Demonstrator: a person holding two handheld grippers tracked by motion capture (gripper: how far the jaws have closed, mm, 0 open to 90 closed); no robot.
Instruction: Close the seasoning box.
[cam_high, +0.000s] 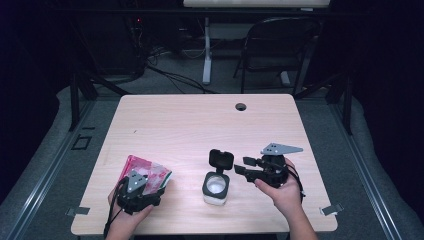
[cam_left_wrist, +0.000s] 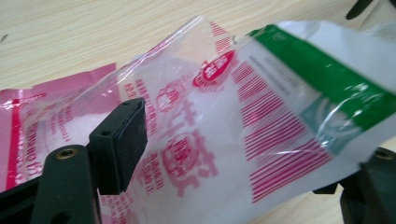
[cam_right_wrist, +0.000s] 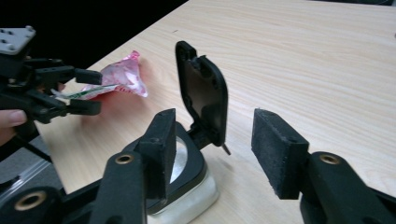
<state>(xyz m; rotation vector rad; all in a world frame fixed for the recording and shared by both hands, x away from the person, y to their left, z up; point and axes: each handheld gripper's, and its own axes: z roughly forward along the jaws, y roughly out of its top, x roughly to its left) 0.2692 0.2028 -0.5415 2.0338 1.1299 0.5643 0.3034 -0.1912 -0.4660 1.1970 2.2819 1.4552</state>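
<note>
- While my left gripper (cam_high: 145, 184) pinches the bag (cam_high: 148, 172) at the table's (cam_high: 200, 125) near left, I judge the pour not yet begun: the bag sits well apart from the jar (cam_high: 216, 189).
- Done so far, as I read it: the jar's lid (cam_high: 221, 160) is flipped up and back, mouth open, white grains already inside.
- Left to do: carry the bag over the jar, tip it and pour.
- My right gripper (cam_high: 245, 167) hangs with its jaws wide apart and nothing between them, just right of the jar.
- Bag's long axis runs away from me and leftward, lying nearly flat; its green end (cam_left_wrist: 327, 88) is in my jaws.
- Jar stands upright, lid pointing to the far edge.
</note>
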